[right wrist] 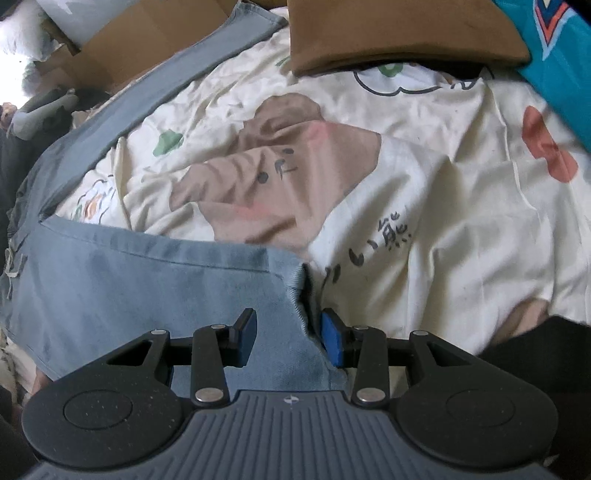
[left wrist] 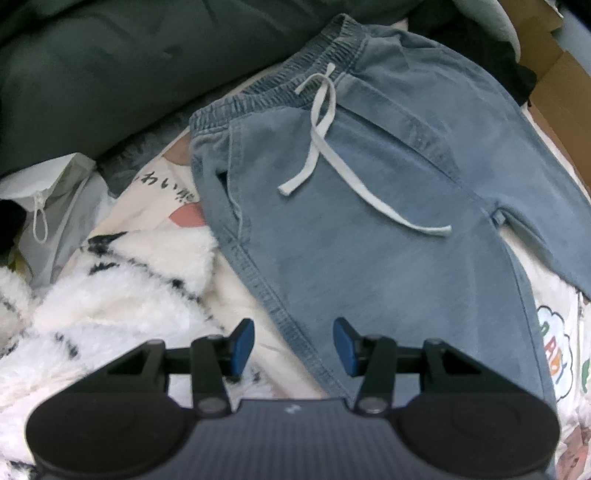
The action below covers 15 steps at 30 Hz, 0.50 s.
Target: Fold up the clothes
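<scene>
Light blue pants (left wrist: 369,206) with an elastic waistband and a white drawstring (left wrist: 325,122) lie spread flat on a cream cartoon-print sheet (right wrist: 424,206). My left gripper (left wrist: 293,341) points down over the outer seam of one leg. It is open, its blue pads apart above the cloth and pressing nothing. In the right wrist view a pant leg (right wrist: 155,288) ends at its hem (right wrist: 301,295). My right gripper (right wrist: 288,339) hovers open over that hem end. The right fingertip (right wrist: 330,341) stands just beside the hem edge, and the cloth lies loose between the pads.
A dark green cushion (left wrist: 92,66) and a grey drawstring bag (left wrist: 55,206) lie at the left. A white fluffy black-striped blanket (left wrist: 110,288) touches the pants' side. A cardboard box (right wrist: 122,48), a folded brown garment (right wrist: 399,33) and a teal garment (right wrist: 554,48) sit at the far edge.
</scene>
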{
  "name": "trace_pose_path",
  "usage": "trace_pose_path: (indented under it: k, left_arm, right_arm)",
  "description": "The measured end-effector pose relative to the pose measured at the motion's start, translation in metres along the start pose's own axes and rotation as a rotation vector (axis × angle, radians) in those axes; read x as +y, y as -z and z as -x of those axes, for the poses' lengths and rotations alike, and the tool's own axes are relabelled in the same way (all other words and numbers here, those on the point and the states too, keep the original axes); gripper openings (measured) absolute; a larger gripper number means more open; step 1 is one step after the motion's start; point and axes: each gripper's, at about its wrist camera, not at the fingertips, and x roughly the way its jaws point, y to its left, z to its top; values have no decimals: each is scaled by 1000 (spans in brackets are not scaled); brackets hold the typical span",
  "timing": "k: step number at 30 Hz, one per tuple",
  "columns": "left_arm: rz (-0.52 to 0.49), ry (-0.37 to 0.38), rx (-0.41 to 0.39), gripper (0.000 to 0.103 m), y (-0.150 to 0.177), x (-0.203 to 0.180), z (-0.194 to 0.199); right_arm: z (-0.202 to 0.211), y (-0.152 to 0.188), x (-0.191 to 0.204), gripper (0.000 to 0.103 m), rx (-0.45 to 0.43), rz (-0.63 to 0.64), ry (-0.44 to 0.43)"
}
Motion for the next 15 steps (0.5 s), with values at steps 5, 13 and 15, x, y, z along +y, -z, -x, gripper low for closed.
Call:
trace_pose_path:
  k: [5, 13, 15]
  left_arm:
    - [8, -16, 5, 50, 3, 9, -1]
    - [1, -24, 9, 51, 5, 11, 0]
    - [-2, -24, 9, 51, 5, 9, -1]
  right_arm:
    - [-2, -3, 6, 45, -12, 12, -11]
    - [-24, -21, 0, 45, 16, 35, 14]
    - [-32, -22, -8, 45, 28, 4, 27]
